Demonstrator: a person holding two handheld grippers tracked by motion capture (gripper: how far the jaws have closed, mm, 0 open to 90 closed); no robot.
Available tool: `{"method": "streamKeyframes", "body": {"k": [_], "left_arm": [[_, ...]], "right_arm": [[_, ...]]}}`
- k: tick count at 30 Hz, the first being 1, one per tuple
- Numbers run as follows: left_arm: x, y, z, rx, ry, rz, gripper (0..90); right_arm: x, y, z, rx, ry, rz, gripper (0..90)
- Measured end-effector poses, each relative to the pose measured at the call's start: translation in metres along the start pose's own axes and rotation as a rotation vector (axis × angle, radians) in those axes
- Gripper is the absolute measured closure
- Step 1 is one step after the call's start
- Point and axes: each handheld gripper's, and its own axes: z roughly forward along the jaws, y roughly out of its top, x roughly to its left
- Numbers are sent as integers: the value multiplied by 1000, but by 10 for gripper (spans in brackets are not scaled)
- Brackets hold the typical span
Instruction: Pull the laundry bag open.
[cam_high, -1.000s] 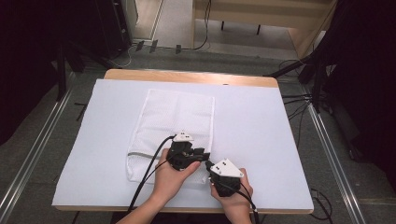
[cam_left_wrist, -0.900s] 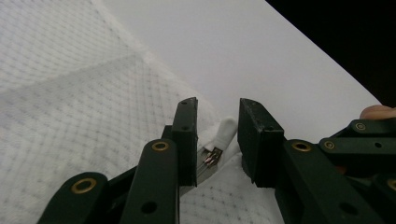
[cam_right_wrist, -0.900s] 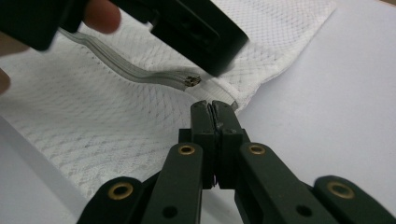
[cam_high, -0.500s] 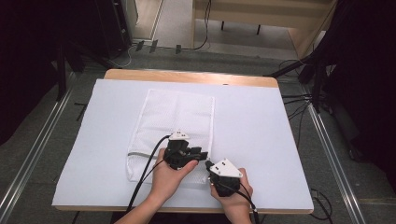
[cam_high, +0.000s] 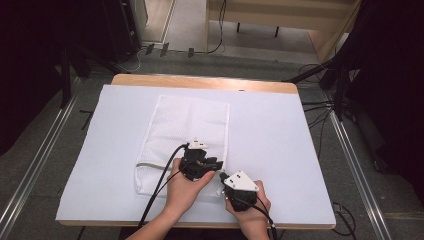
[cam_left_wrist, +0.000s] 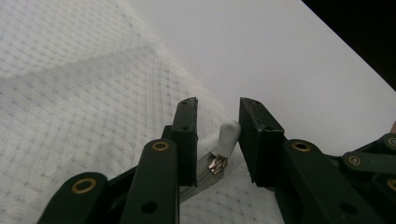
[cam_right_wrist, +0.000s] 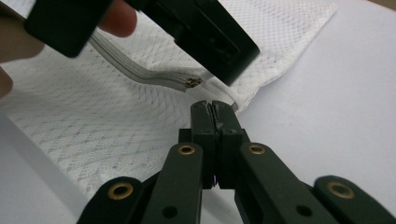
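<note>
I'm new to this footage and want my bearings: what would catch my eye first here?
A white mesh zip bag lies flat on the white sheet covering the table, near the person's edge. At its near right corner both hands work: the left gripper has just been closing its jaws around the white zipper pull, the pull touching only one jaw. Right beside it, the right gripper is shut on the bag's edge, pinning the corner.

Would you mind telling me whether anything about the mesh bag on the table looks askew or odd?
Slightly. The white mesh bag lies flat but skewed on the table. The left claw straddles its white zipper pull, jaws just closing, with a gap left. The right claw is pinching the corner's edge. No damage visible.
</note>
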Motion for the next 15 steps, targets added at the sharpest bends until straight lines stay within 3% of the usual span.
{"method": "streamKeyframes", "body": {"k": [8, 15], "left_arm": [[9, -4, -6, 16, -56, -15, 813], [15, -6, -4, 12, -93, -47, 820]], "right_arm": [[-2, 0, 0, 0, -7, 12, 900], [-1, 0, 0, -2, -10, 2, 900]]}}
